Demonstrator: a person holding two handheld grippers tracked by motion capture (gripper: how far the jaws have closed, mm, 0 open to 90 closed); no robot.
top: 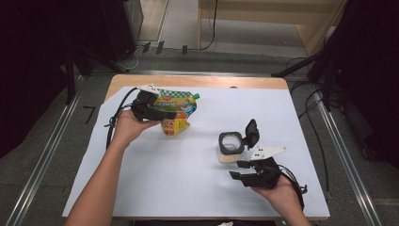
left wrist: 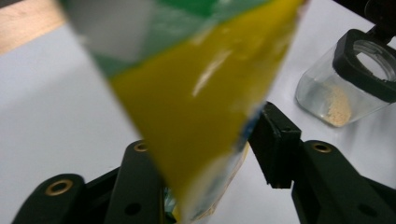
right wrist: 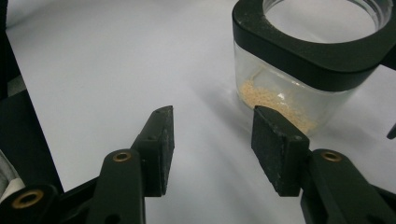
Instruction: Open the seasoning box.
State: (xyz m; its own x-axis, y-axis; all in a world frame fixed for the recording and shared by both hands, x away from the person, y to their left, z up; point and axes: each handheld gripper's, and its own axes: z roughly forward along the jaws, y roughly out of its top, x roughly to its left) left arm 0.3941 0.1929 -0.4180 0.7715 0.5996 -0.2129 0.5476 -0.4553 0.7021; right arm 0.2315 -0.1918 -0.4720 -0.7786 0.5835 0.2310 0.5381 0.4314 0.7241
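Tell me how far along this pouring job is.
Done: the clear glass jar stands with its black flip lid open, a few beige granules at its bottom. In hand: the left gripper holds the yellow-and-green spouted pouch, away from the jar. The right gripper waits open beside the jar. Left: pouring, closing.

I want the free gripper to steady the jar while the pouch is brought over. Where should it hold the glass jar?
Grip the glass jar around its clear body, below the black collar, with the right gripper coming in level from the person's side. The jar stands upright, its hinged lid is flipped open on the far side, and the mouth should probably stay unblocked.
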